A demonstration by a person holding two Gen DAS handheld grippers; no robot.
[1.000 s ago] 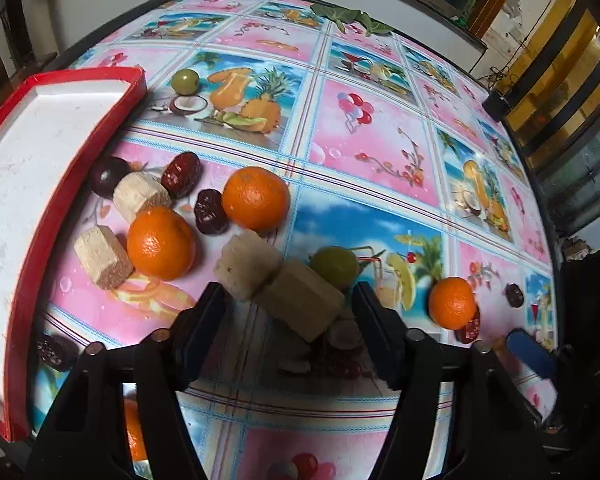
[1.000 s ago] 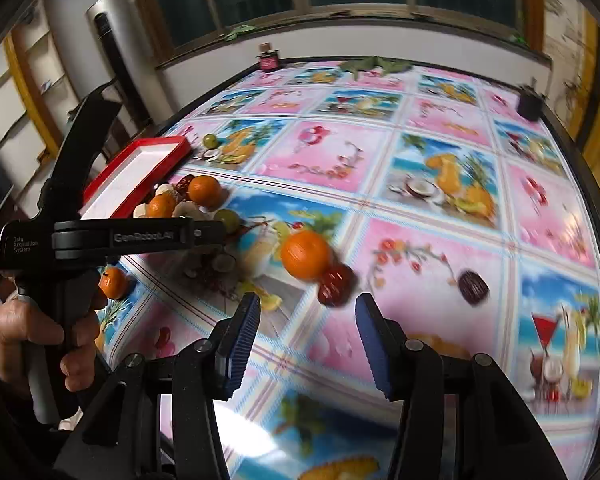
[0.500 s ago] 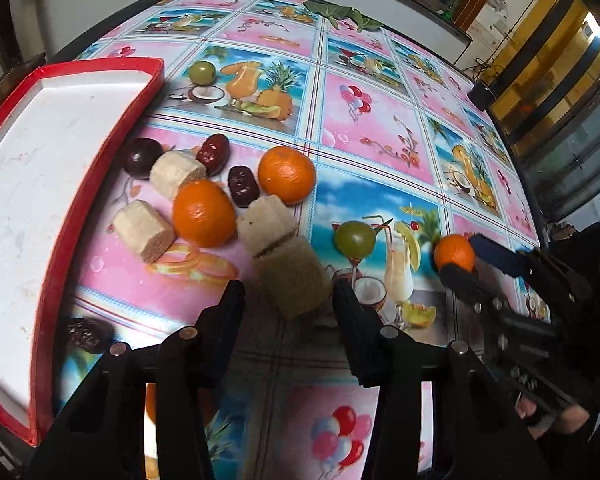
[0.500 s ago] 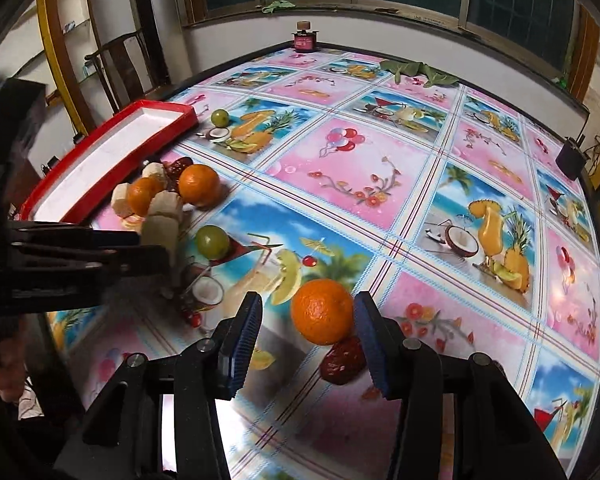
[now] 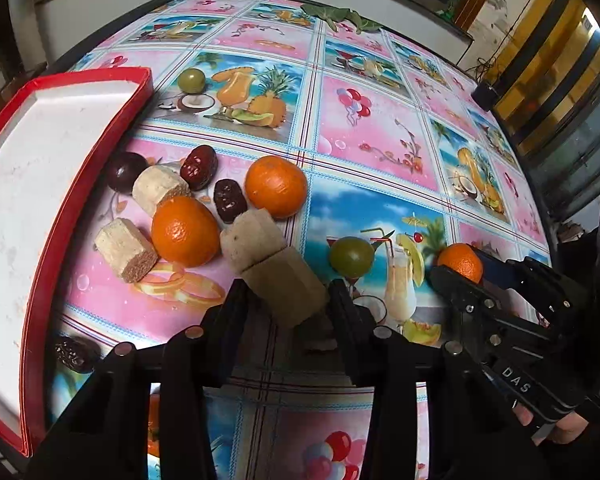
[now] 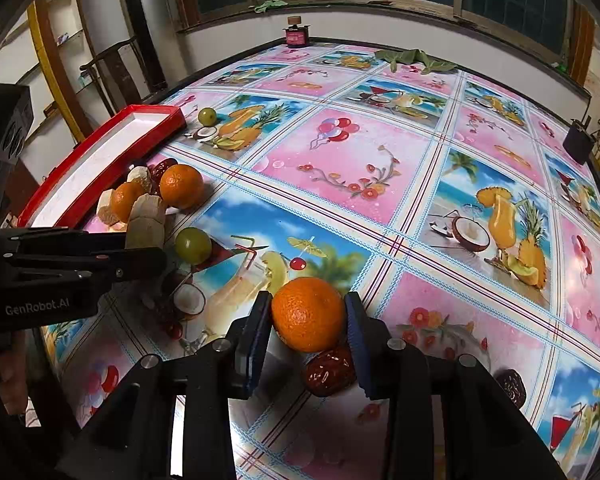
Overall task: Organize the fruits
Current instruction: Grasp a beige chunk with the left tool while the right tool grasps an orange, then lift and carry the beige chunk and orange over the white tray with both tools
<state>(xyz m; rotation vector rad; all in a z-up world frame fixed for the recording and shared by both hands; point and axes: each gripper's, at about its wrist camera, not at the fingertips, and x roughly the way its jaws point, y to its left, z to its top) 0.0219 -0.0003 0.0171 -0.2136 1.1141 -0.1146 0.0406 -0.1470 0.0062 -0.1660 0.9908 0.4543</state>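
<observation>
The red tray [image 5: 80,184] runs off the left edge; a date [image 5: 74,354] sits half-hidden behind the left claw [image 5: 288,300].

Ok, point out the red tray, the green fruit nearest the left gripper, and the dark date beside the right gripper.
red tray [image 5: 112,136], left wrist view, right rim.
green fruit [image 5: 351,255], left wrist view, centre.
dark date [image 6: 329,370], right wrist view, centre.

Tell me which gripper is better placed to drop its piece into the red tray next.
Left gripper, probably: its jaws are closing around a tan block right beside the red tray. The right gripper, closing around an orange, sits farther off.
</observation>
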